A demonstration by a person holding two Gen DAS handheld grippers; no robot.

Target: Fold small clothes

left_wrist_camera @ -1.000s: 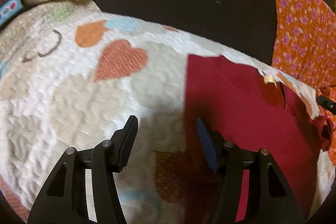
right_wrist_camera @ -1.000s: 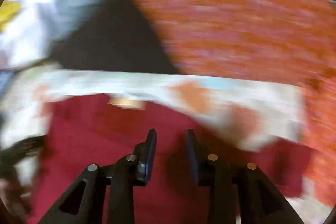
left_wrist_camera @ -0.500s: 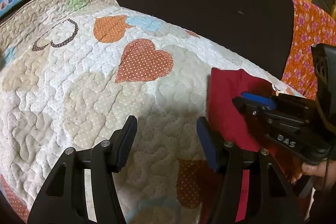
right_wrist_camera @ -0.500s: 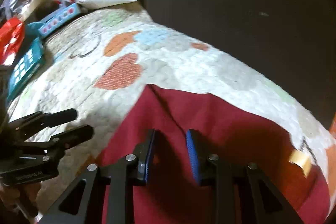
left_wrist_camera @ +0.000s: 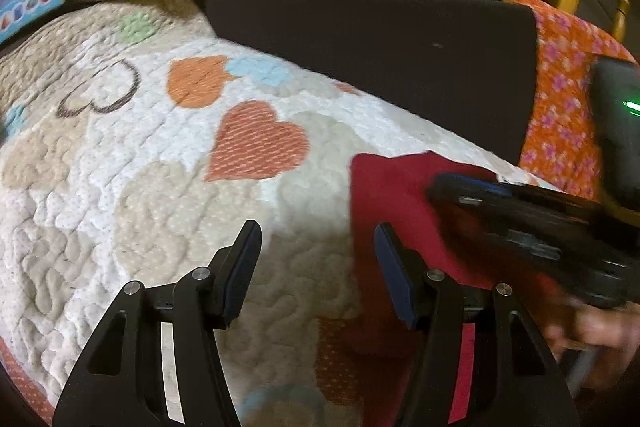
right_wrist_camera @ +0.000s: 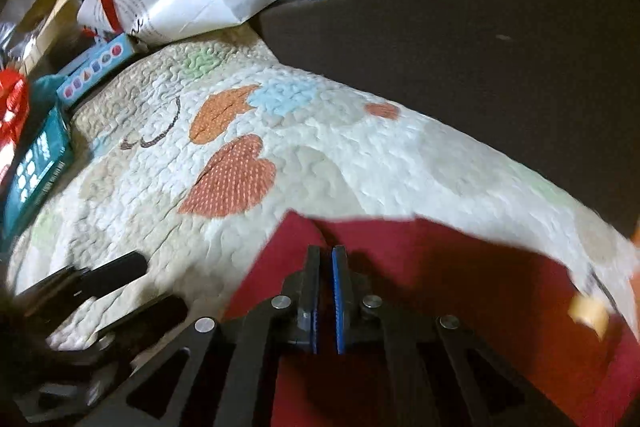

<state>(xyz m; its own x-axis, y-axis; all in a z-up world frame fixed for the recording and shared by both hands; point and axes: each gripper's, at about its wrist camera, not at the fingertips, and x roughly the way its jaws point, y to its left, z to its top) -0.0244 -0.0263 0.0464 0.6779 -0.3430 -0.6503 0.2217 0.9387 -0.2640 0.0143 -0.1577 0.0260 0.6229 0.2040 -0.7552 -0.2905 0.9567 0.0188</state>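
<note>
Right gripper (right_wrist_camera: 325,259), jaws wide a second ago, has swung across and pinched the dark red cotton garment (right_wrist_camera: 460,267) on the heart-patterned quilt (right_wrist_camera: 320,147); left gripper (left_wrist_camera: 316,243) hovers open. Folding can begin.

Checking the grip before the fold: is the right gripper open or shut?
Shut: the right gripper has its blue pads nearly together on the red garment.

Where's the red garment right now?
The red garment lies on the heart quilt, low and right in both wrist views, near the dark cushion.
</note>
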